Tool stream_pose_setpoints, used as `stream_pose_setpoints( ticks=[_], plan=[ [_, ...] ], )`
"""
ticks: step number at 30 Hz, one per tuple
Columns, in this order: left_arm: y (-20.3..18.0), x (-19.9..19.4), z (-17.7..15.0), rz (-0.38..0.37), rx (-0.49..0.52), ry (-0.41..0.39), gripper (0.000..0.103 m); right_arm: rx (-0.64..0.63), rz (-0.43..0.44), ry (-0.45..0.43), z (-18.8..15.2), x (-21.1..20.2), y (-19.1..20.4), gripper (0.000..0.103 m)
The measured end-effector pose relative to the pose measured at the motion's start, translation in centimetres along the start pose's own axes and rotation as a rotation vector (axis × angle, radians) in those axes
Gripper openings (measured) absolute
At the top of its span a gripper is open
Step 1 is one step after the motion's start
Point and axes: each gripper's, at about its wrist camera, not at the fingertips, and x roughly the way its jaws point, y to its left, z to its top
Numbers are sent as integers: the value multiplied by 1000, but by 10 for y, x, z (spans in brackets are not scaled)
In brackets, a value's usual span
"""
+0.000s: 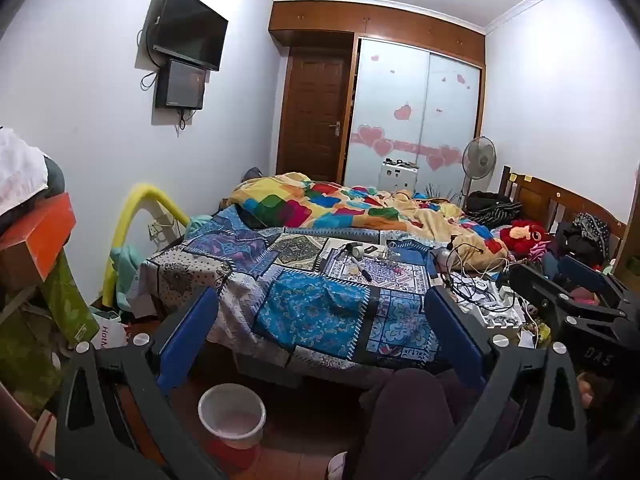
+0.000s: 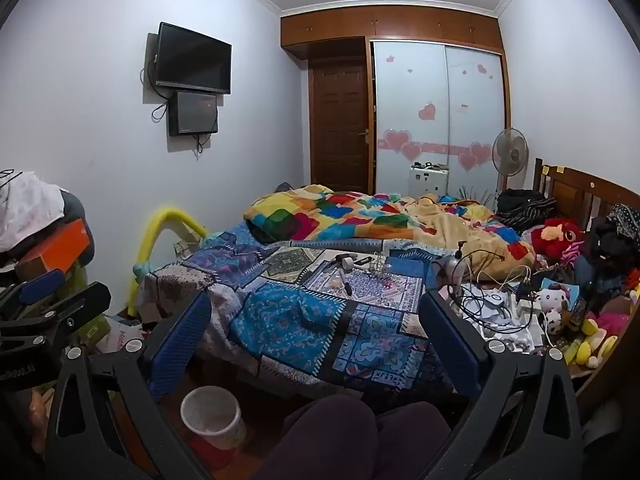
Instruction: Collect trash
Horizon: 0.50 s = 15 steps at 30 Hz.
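Nothing appears to be collected yet: the bin point(image 1: 232, 412) is seen on the floor at lower left, seemingly empty, before the bed point(image 1: 320, 300). The left gripper point(image 1: 320, 328) and right gripper point(image 2: 316, 340) are held with jaws spread wide, nothing between them. Small scraps point(image 2: 352, 276), not clearly identifiable, are left mid-bed, and clutter point(image 2: 500, 308) at right.

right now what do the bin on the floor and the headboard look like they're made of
Bin: seemingly plastic, a pale translucent liner over a red base, smooth rim. Headboard: apparently brown wood, slightly glossy, with slats and panel.
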Motion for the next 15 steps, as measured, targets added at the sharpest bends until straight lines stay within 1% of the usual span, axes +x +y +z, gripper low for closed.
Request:
stream_pose_setpoints(
  ticks=[8,13,15],
  plan=[
    [3,-1,1,8,-1,2,103,9,6,6,0,-1,0,103],
    [5,-5,0,17,17,-3,103,8,5,4,0,0,1,103],
    [-2,-2,-3,21,28,-1,103,9,3,2,0,1,1,103]
  ],
)
